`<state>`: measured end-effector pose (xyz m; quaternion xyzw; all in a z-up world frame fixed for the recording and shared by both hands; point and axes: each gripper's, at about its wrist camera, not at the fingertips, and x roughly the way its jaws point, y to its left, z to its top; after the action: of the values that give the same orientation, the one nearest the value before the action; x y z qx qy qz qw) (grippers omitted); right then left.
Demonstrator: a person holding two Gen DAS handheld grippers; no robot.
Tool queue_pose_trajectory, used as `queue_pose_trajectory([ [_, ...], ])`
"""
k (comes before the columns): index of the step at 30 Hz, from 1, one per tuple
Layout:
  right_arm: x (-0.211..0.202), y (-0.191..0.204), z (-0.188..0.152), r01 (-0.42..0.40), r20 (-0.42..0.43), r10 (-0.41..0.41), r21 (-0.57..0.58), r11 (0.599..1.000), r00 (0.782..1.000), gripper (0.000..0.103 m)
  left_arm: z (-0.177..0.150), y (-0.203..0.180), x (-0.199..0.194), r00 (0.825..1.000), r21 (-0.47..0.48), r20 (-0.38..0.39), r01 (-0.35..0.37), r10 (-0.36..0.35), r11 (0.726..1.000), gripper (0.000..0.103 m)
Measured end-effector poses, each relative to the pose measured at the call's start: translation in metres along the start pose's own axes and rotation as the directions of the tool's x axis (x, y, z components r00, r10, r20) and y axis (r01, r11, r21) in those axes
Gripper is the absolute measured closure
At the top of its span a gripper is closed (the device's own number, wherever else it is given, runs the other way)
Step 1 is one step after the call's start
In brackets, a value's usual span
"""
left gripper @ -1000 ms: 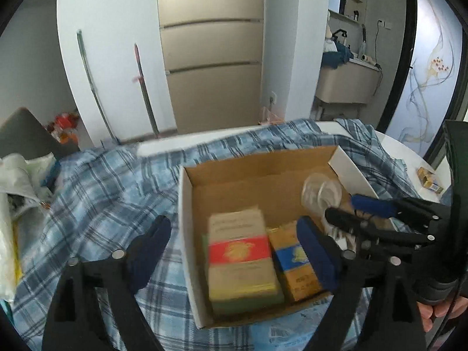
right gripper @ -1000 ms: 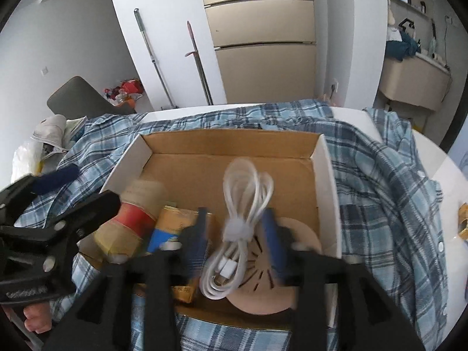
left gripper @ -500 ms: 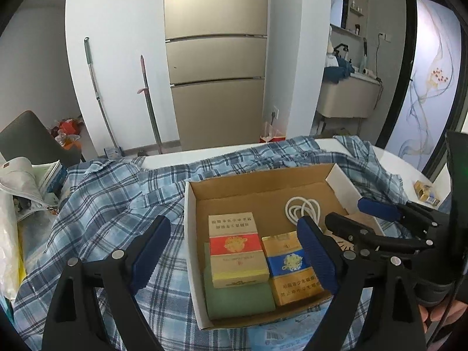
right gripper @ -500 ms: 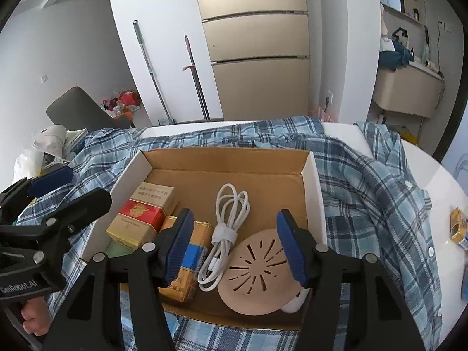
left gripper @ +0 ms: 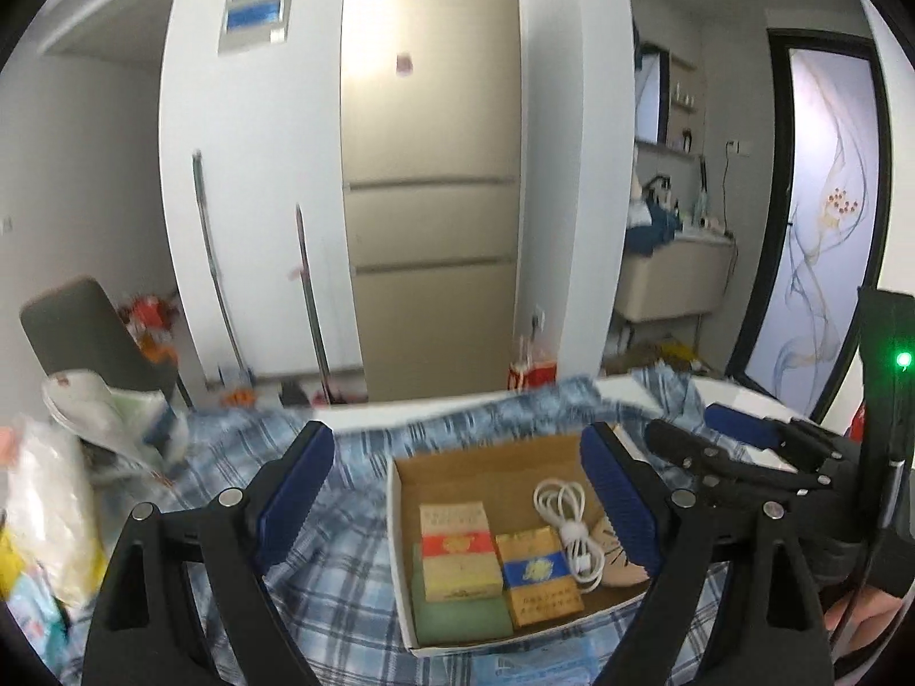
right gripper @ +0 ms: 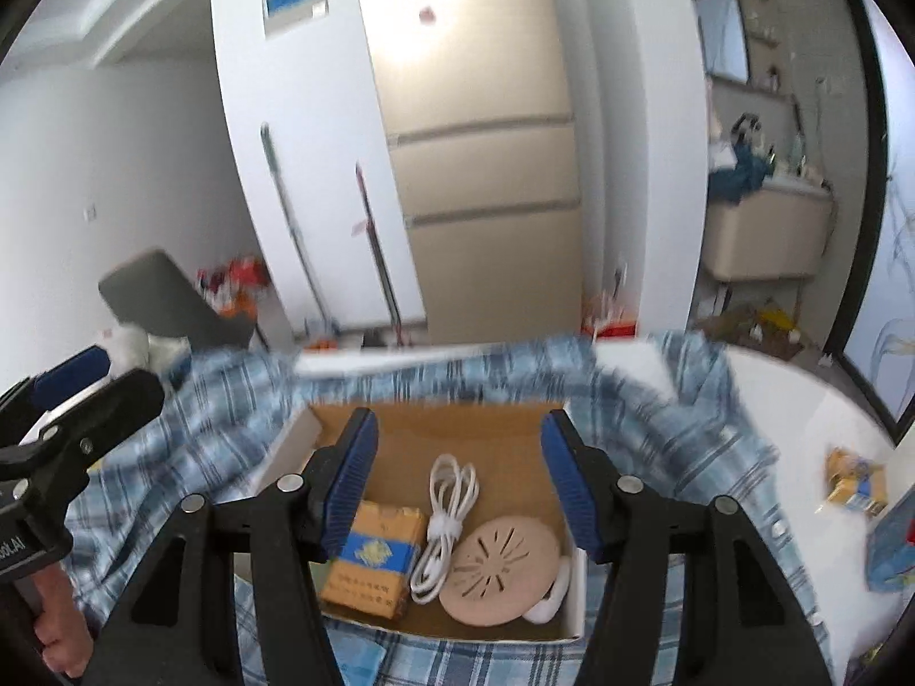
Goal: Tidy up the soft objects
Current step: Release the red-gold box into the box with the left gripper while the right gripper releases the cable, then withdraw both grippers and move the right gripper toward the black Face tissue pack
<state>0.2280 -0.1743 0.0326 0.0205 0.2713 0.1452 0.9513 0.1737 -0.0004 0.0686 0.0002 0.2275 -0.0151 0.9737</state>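
An open cardboard box (left gripper: 400,514) (right gripper: 434,423) sits on a blue plaid shirt (left gripper: 343,514) (right gripper: 657,434). Inside lie a red-and-cream pack (left gripper: 457,549), a blue-and-yellow pack (left gripper: 537,577) (right gripper: 372,560), a green block (left gripper: 463,617), a coiled white cable (left gripper: 566,520) (right gripper: 446,509) and a pink slotted disc (right gripper: 503,571). My left gripper (left gripper: 457,497) (right gripper: 91,386) hovers wide open above the box's left side. My right gripper (right gripper: 460,483) (left gripper: 709,437) hangs above the cable and disc, jaws opening, with nothing between them.
The shirt covers a white round table (right gripper: 800,400). A small yellow pack (right gripper: 855,486) and a blue packet (right gripper: 892,554) lie at its right. Bags and papers (left gripper: 68,457) pile at the left. Beyond stand a fridge (left gripper: 429,171), two mops and a grey chair (left gripper: 86,320).
Both grippers have risen and tipped upward, so the box sits lower and smaller in both views. The right jaws have widened and drawn back from the cable, which stays in the box.
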Motion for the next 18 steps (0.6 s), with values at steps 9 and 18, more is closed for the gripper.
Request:
queue_pose_trajectory([
  [9, -0.059, 0.013, 0.019, -0.033, 0.109, 0.036, -0.031, 0.999, 0.993, 0.035, 0.018, -0.012, -0.062, 0.992, 0.004, 0.129, -0.01, 0.01, 1.0, 0.013],
  [18, -0.114, 0.015, 0.0, -0.006, 0.209, 0.02, -0.066, 0.998, 0.978, 0.015, -0.009, -0.021, -0.138, 0.966, -0.007, 0.259, 0.002, 0.0, 1.0, 0.0],
])
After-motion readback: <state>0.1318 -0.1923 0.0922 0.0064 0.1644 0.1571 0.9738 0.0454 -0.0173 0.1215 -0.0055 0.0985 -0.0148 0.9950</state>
